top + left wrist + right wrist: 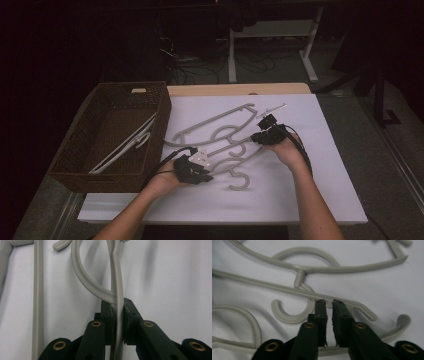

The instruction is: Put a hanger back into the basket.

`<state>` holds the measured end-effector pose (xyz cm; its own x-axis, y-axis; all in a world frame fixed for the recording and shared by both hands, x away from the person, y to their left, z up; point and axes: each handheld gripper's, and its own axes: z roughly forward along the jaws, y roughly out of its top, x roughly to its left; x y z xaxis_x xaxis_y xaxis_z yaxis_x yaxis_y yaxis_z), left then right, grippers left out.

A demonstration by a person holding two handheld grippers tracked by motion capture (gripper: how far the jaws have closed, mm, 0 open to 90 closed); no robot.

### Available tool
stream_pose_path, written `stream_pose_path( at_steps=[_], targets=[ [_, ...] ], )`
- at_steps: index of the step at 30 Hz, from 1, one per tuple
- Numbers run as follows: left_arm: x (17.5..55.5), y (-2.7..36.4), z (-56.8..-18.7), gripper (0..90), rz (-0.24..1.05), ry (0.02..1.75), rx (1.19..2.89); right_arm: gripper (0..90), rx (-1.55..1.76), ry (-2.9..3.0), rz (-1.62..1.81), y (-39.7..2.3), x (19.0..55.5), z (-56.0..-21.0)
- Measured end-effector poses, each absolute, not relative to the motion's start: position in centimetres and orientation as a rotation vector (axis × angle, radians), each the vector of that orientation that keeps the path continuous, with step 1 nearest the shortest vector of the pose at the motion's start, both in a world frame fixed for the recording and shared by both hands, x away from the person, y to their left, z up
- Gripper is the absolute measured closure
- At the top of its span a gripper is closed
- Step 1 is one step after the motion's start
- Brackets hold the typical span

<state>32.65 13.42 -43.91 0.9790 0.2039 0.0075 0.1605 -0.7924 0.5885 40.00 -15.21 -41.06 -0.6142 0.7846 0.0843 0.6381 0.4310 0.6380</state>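
Note:
Several grey plastic hangers (pixel 220 120) lie overlapping on the white table top (pixel 300 200). My left gripper (pixel 205 176) (pixel 118 303) is shut on the thin bar of the nearest hanger (pixel 235 162) (pixel 117 285), which runs straight up between its pads. That hanger's hook (pixel 241 181) lies just to the right of the gripper. My right gripper (pixel 256 136) (pixel 328 301) sits low over the middle of the pile. Its jaws stand a narrow gap apart, their tips at a hanger bar (pixel 274 287), and nothing is pinched between the pads.
A dark woven basket (pixel 107 180) stands at the left of the table with one pale hanger (pixel 125 145) lying in it. Cables trail from both grippers. Beyond the table are a dark floor and white desk legs (pixel 232 55).

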Motion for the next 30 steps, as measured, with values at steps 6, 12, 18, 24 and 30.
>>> stream_pose_path(
  at_steps=[6, 12, 18, 24, 30],
  targets=[
    [32.8, 13.8, -43.4, 81.3, 0.052, 0.286, 2.461, 58.5, 1.234, 2.407, 1.023, -16.7, 38.9, -39.1],
    [33.1, 14.5, -42.7, 81.4, 0.009, 0.351, 2.413, 44.1, 1.240, 2.326, 1.068, -19.2, 36.9, -37.8],
    [33.5, 14.7, -41.6, 81.5, -0.022, 0.433, 2.348, 34.1, 1.233, 2.302, 1.093, -21.4, 34.8, -37.8],
    [33.7, 14.6, -39.4, 81.5, -0.016, 0.490, 2.317, 25.1, 1.246, 2.288, 1.142, -22.3, 33.0, -39.2],
    [34.3, 14.9, -35.2, 81.5, 0.026, 0.524, 2.278, 18.5, 1.251, 2.282, 1.157, -22.2, 31.5, -40.8]
  ],
)
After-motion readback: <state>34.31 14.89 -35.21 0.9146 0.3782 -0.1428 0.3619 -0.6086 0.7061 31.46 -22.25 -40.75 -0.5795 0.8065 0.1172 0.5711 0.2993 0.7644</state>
